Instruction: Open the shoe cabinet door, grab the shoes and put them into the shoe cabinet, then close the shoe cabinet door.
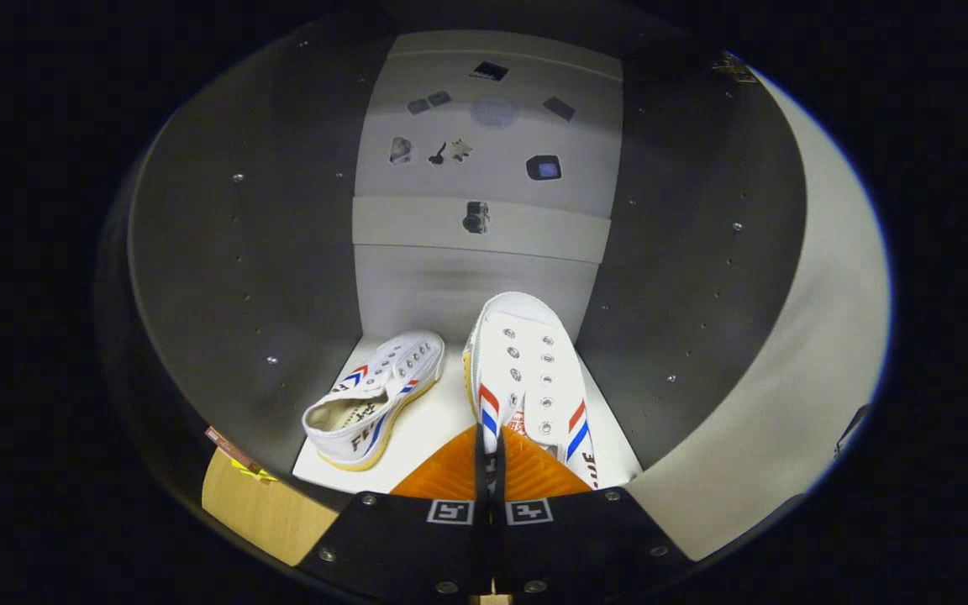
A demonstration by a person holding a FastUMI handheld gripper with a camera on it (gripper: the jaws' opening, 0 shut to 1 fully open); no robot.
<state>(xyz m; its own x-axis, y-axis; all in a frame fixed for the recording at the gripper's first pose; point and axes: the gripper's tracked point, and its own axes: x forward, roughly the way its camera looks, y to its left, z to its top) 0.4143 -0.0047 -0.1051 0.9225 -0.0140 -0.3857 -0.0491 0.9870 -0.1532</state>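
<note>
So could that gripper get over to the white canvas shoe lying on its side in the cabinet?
Probably not yet: the gripper is shut on the upright white striped shoe. Nothing lies between it and the tipped shoe beside it.

Tongs point(490, 458) with ribbed pads on a screwed plate bearing two square markers.

Gripper point(491, 458) pointing forward and slightly down, level, fingers point(450, 475) side by side and nearly closed, only a thin slit between the pads. Pinched on something thin at the tips, both fingers pressing. No hand or sleeve visible.
</note>
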